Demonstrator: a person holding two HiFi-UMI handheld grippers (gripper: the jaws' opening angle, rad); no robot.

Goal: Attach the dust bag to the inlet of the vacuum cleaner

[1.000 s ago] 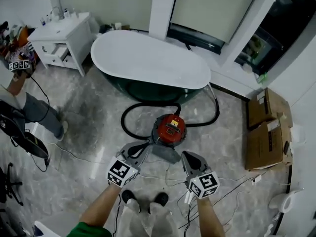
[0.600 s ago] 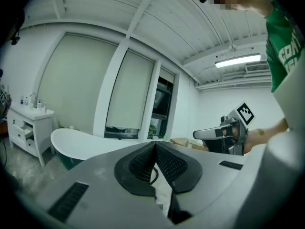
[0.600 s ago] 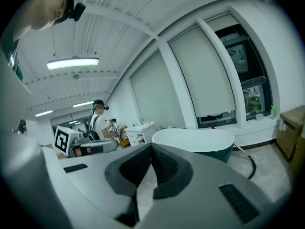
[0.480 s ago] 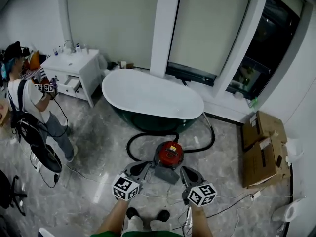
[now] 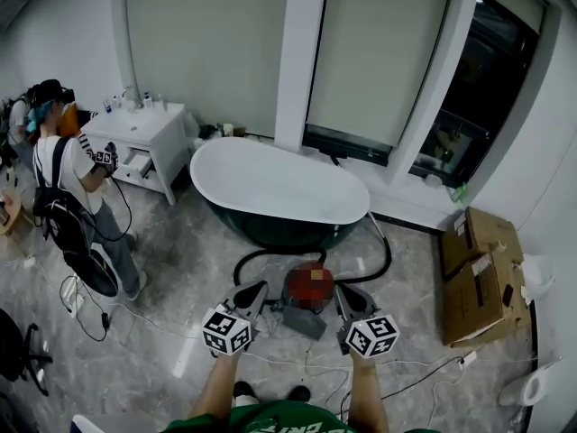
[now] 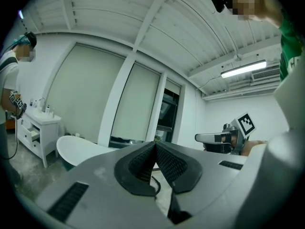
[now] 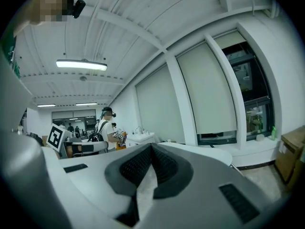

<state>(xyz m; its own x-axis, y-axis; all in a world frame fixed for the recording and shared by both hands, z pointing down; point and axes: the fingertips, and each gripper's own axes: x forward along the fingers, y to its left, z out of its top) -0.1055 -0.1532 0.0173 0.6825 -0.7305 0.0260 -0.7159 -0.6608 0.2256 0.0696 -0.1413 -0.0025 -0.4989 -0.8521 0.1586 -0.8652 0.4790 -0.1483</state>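
The red vacuum cleaner stands on the marble floor in front of the bathtub, partly under a blur patch. A flat grey piece lies against its near side; I cannot tell whether it is the dust bag. My left gripper is held above the floor left of the vacuum, and my right gripper is right of it. In the left gripper view the left gripper has its pads closed together on nothing. The right gripper in its own view is likewise shut and empty. Both point level across the room.
A black hose loops from the vacuum toward the dark-sided white bathtub. A person with grippers stands by a white cabinet at the left. Cardboard boxes sit at the right wall. Thin cables trail over the floor.
The head view has tilted up, so more of the wall and windows shows. Both grippers stayed shut beside the vacuum. The person at the left has come fully into view.
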